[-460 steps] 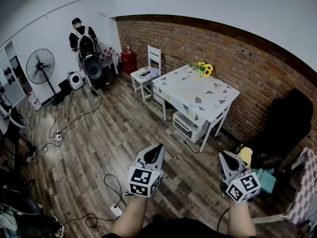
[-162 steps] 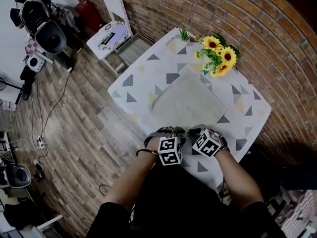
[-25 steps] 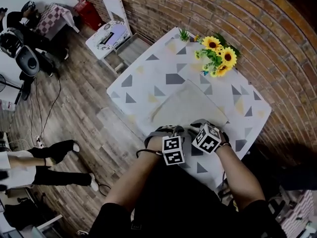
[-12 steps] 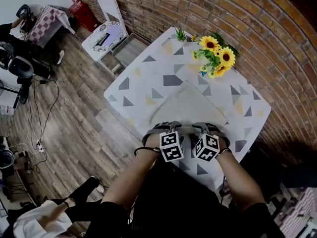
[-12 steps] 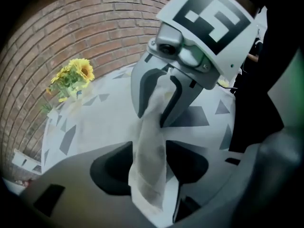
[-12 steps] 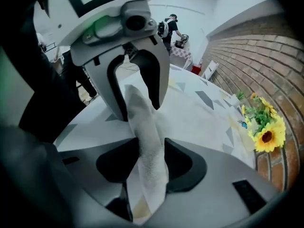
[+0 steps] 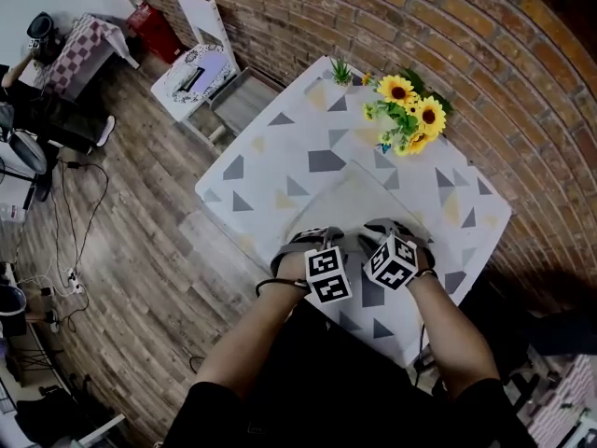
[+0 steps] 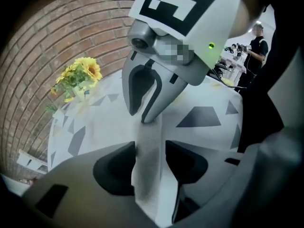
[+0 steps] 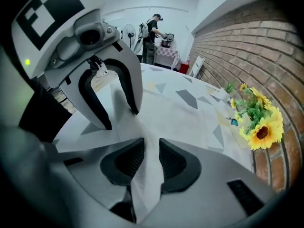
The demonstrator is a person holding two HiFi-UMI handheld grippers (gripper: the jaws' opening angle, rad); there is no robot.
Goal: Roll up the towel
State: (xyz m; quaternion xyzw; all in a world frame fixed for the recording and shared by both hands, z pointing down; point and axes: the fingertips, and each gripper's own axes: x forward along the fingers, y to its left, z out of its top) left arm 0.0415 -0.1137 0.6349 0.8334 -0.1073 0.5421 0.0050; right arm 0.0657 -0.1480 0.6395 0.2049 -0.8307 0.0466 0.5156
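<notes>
Brick wall (image 7: 522, 82) and wooden floor (image 7: 121, 213) surround one white table (image 7: 280, 147) with grey triangles printed on it. I count two grippers, both at the near edge of this table and pointing steeply down.

The left gripper (image 8: 149, 160) has its jaws spread wide; they have just been opening. A raised fold of the towel (image 7: 359, 199) stands between its pads and fills the gap, but I cannot see that they squeeze it. The right gripper (image 9: 151, 160) has its jaws close together and pinches a thin ridge of the same towel; these jaws have just been closing. The two grippers are just beside each other, so each gripper view has the other gripper directly in front, and it blocks part of the table behind it.

One towel only is here, pale grey, lying flat in the middle of the table, with its near edge under the grippers. From the head view the two hands and the two marker cubes hide this near edge.

Behind the towel, near the wall, stands one bunch of sunflowers (image 7: 410, 119), and one small green plant (image 7: 342, 66) is at the far corner. One white chair (image 7: 201, 63) stands on the floor beside the table. Far in the room, one person (image 9: 154, 30) stands at a small table with a checked cloth (image 7: 79, 49).
</notes>
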